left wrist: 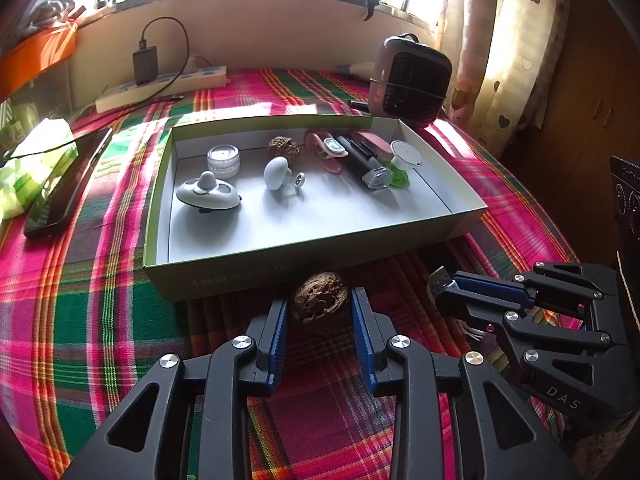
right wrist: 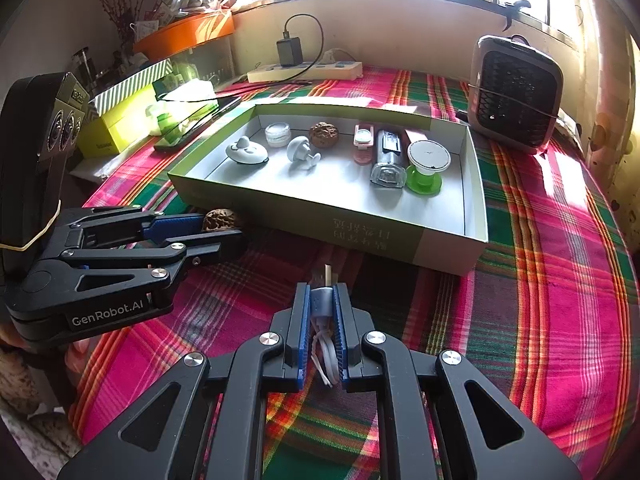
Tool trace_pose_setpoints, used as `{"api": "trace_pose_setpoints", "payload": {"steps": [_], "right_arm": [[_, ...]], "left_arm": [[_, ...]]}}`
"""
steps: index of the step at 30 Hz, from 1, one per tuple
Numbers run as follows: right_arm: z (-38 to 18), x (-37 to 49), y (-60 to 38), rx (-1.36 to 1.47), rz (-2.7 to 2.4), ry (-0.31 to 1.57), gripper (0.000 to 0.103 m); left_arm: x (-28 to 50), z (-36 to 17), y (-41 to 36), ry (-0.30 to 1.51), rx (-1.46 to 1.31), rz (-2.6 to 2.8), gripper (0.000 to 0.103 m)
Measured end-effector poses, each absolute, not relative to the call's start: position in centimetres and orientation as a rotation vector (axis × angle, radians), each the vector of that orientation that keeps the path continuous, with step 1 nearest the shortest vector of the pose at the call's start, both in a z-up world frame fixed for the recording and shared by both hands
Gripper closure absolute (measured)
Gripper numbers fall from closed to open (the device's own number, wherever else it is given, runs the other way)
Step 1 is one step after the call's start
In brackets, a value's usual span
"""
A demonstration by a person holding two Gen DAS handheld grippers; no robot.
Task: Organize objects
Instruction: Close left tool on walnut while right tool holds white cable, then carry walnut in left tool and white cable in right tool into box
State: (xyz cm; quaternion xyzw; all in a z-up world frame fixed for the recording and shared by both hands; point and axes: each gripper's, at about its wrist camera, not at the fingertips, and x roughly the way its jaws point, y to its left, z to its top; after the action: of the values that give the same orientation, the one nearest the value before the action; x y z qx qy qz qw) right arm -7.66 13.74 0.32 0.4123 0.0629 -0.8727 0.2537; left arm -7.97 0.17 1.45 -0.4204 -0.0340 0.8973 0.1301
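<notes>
A brown walnut (left wrist: 320, 306) rests on the plaid cloth just in front of a shallow green-edged box (left wrist: 280, 258). My left gripper (left wrist: 320, 298) is shut on it, blue pads (left wrist: 280, 332) against both sides; the right wrist view shows the same gripper (right wrist: 224, 227) and walnut (right wrist: 222, 218) from the side. My right gripper (right wrist: 322, 288) is shut on a grey USB plug (right wrist: 322, 302), whose white cable loops back between the fingers. In the left wrist view it (left wrist: 445, 291) sits low at the right. The box (right wrist: 360, 236) holds several small items, among them a second walnut (left wrist: 283, 147).
A small heater (right wrist: 516, 96) stands behind the box's right corner. At the back wall lies a power strip (left wrist: 160, 86) with a black charger plugged in. A dark phone (left wrist: 68, 184) and a green tissue pack (left wrist: 32, 160) lie left of the box. Curtains hang at the right.
</notes>
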Motion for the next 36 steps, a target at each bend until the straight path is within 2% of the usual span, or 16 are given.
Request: {"api": "trace_pose_setpoints", "payload": {"steps": [36], "right_arm": [[4.5,-10.6,12.6,1.005,-2.394,0.089,0.091]], "left_arm": [[-10.0,4.9,-1.2,-0.113,-1.124,2.667,0.075]]}}
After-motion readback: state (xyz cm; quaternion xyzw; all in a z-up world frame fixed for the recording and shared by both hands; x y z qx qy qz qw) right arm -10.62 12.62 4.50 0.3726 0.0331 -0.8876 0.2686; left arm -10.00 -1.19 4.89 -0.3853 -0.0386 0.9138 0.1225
